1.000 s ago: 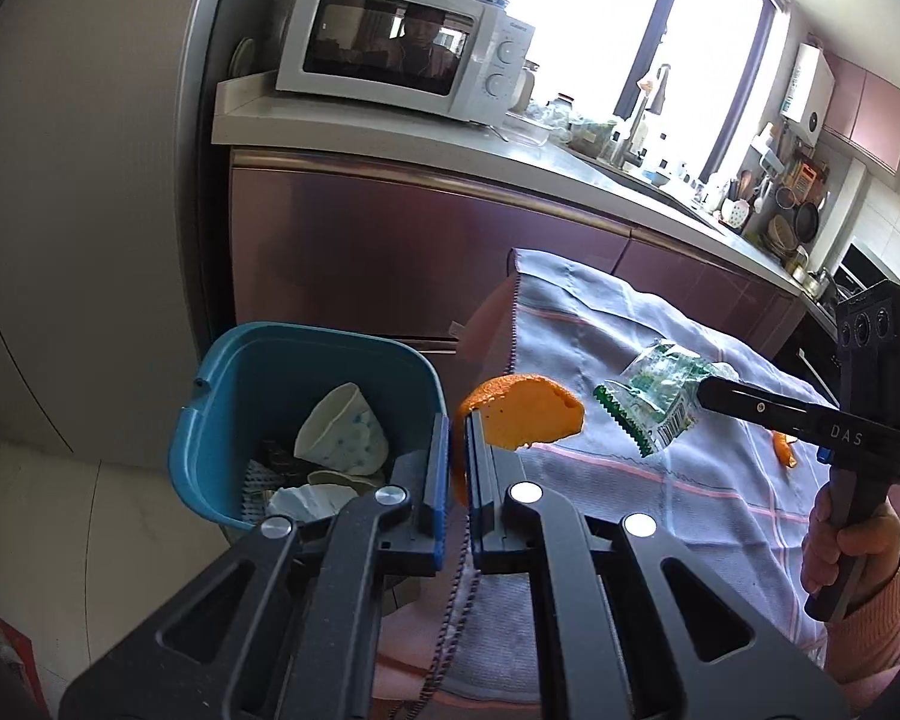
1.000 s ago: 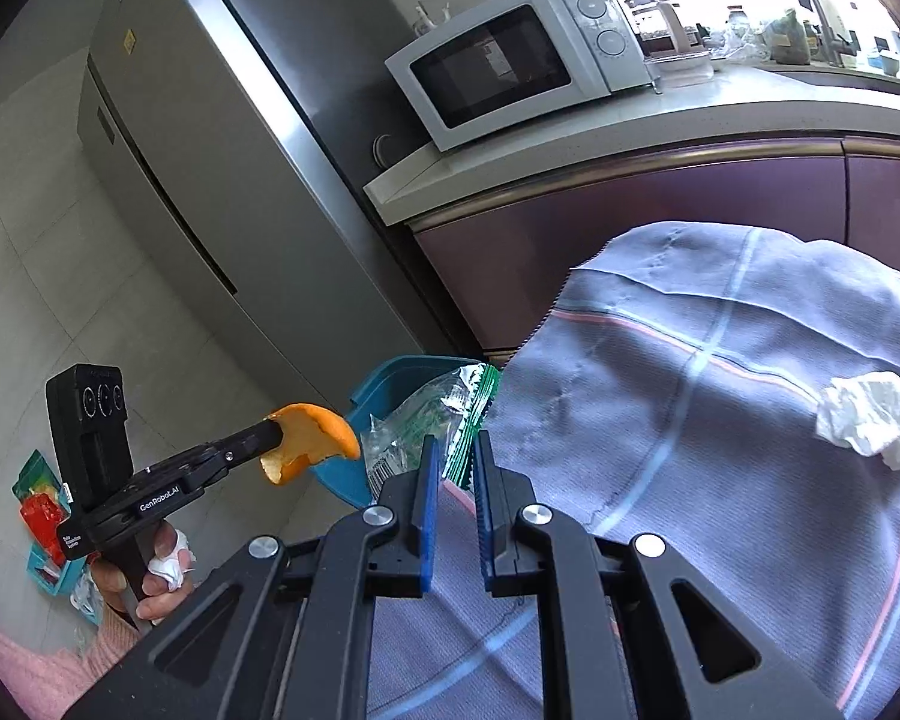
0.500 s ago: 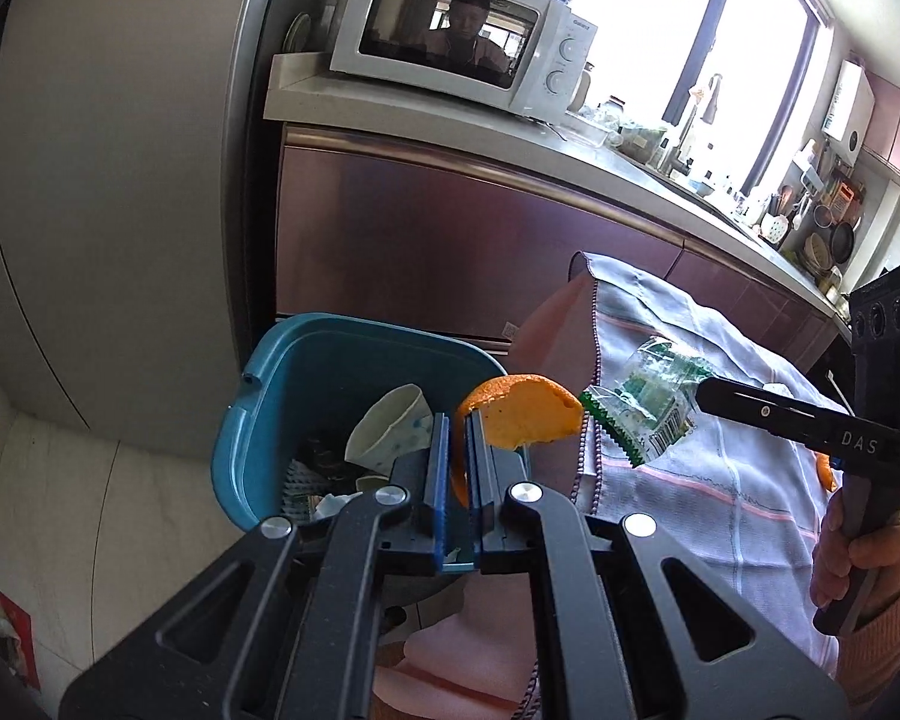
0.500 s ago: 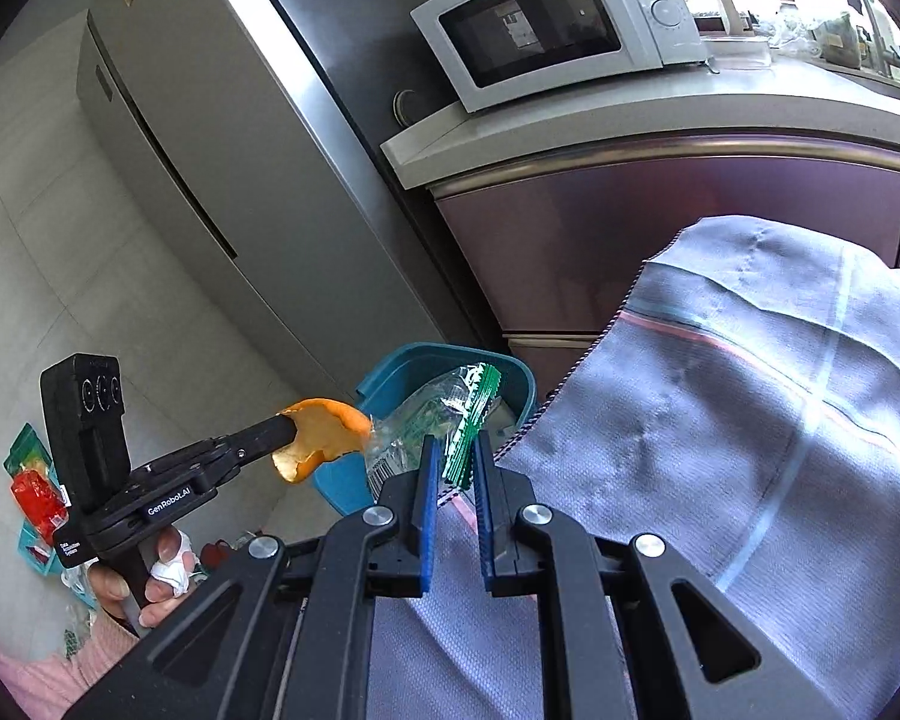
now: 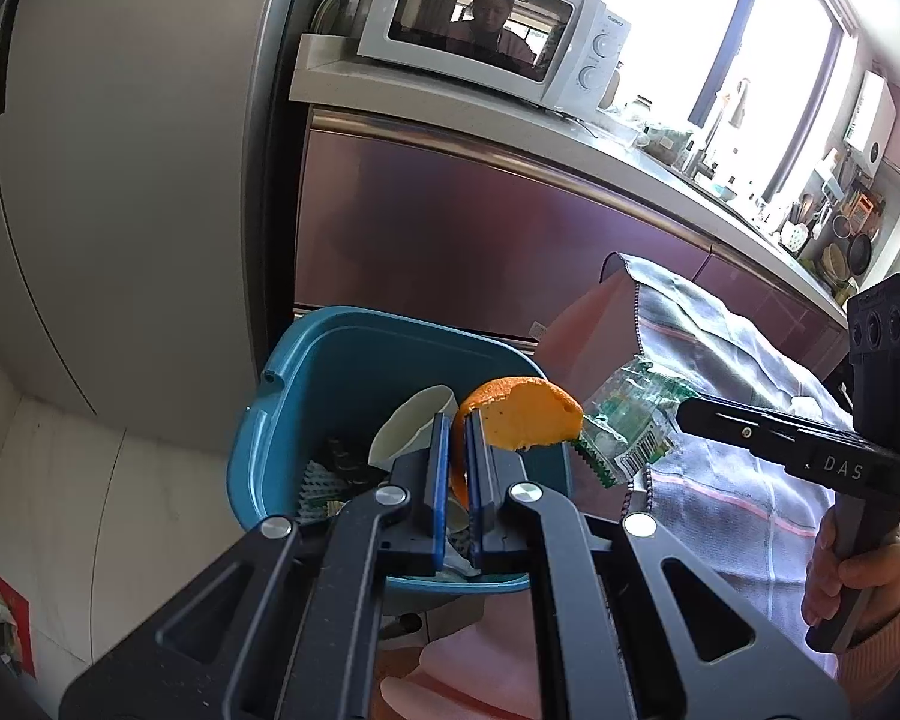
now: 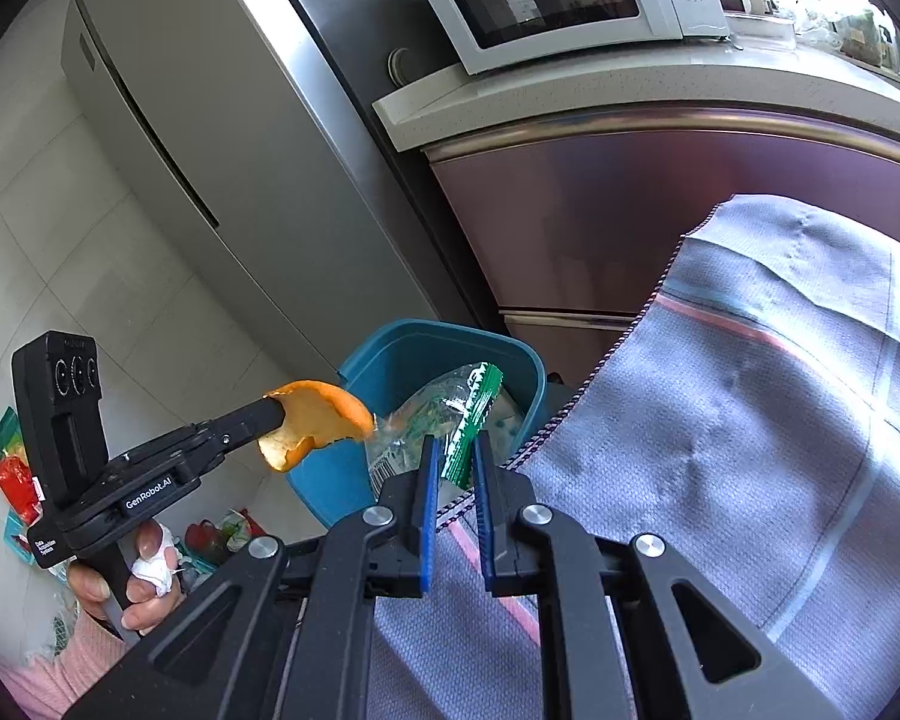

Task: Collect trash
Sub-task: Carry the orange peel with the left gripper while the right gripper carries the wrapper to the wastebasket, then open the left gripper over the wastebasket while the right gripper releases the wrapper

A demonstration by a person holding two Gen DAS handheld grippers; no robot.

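Note:
My left gripper [image 5: 457,426] is shut on an orange peel [image 5: 522,414] and holds it above the near rim of a blue trash bin [image 5: 306,384]. The bin holds a white paper cup [image 5: 411,426] and other scraps. My right gripper [image 6: 453,450] holds a clear and green plastic wrapper [image 6: 444,420] just above the table edge beside the bin [image 6: 414,354]. Its jaws stand slightly apart around the wrapper. The right gripper [image 5: 681,411] with the wrapper [image 5: 627,426] shows in the left wrist view. The left gripper [image 6: 273,411] with the peel [image 6: 315,420] shows in the right wrist view.
A grey checked cloth [image 6: 750,450] covers the table at right. A steel fridge [image 5: 120,150] stands behind the bin, next to maroon cabinets [image 5: 450,228] with a white microwave [image 5: 486,24] on top. Colourful packets [image 6: 12,468] lie on the tiled floor at left.
Both grippers have moved left from over the table toward the bin. The peel now hangs over the bin's rim, and the wrapper is at the table edge beside it.

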